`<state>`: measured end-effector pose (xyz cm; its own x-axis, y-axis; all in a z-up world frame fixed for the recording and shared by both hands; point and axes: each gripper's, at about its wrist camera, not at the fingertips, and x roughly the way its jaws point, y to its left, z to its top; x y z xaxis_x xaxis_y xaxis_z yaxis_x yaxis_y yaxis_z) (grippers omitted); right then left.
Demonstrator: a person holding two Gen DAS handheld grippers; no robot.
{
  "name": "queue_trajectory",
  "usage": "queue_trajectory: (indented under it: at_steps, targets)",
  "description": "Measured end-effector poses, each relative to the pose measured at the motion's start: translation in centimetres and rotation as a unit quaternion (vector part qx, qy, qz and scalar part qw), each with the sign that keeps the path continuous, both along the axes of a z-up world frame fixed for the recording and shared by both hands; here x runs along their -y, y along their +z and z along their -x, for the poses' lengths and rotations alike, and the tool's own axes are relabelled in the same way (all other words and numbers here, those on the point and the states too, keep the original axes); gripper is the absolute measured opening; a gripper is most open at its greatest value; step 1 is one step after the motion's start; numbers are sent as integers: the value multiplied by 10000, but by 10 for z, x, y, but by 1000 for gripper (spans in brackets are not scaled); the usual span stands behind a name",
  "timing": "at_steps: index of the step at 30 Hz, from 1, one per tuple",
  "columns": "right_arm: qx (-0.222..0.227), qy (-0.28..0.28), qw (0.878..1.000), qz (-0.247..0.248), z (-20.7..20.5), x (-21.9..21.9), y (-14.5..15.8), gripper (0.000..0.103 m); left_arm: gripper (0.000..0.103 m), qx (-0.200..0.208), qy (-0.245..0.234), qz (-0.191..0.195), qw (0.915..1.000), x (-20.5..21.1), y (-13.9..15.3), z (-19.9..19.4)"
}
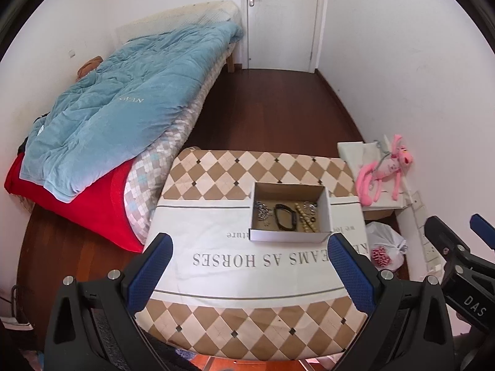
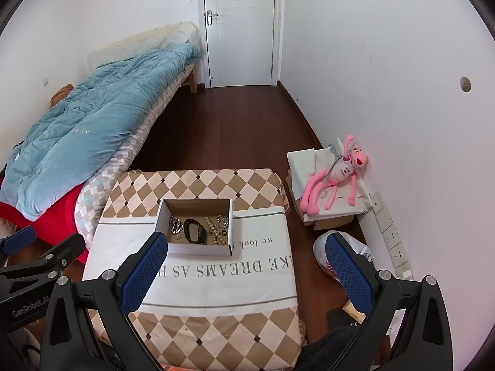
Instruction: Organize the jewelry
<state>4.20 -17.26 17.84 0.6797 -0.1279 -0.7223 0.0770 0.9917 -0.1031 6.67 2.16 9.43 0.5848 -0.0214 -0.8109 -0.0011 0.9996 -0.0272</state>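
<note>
Left wrist view, cardboard box (image 1: 289,213) long axis running left-right, black bracelet (image 1: 286,216) inside, both fingers spread, empty.

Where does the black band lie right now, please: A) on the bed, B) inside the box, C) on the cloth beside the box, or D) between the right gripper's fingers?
B: the black band lies on the floor of the open box among the other jewelry, and both the left gripper and right gripper are open and empty.
</note>
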Motion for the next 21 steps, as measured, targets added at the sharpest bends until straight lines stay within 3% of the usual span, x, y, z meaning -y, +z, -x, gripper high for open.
queue_trajectory:
  at_steps: [11,21]
  targets:
    - [-412,-48,9991,39,-54,1,-25,103,102,-413,49,-74,9991,0,-22,-46]
    - [-805,-29,9967,61,-79,3,-48,103,102,-610,73,-117,9980,-1,-37,-62]
